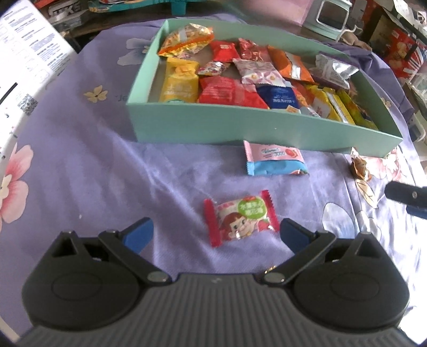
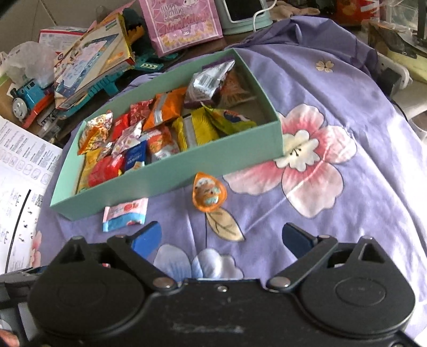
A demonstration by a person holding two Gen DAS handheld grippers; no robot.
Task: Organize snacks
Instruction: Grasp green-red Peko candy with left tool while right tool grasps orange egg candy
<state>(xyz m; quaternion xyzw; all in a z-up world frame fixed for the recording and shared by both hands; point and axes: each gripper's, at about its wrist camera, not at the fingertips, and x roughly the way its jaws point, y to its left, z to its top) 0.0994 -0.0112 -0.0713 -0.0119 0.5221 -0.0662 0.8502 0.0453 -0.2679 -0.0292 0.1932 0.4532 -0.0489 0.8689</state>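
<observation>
A teal box [image 1: 213, 125] full of mixed snack packets sits on the purple floral cloth; it also shows in the right wrist view [image 2: 170, 170]. My left gripper [image 1: 216, 235] is open and low over the cloth, and a red-and-white candy with a girl's face [image 1: 241, 217] lies between its blue fingertips, nearer the right one. A pink-and-blue packet [image 1: 275, 158] lies in front of the box, also in the right wrist view [image 2: 125, 213]. My right gripper [image 2: 221, 239] is open and empty, a little short of an orange teardrop candy [image 2: 209, 193].
A white printed sheet [image 1: 24, 66] lies at the left. Toys, books and a pink gift bag [image 2: 181, 24] crowd the space behind the box. The right gripper's finger [image 1: 408, 194] shows at the left view's right edge.
</observation>
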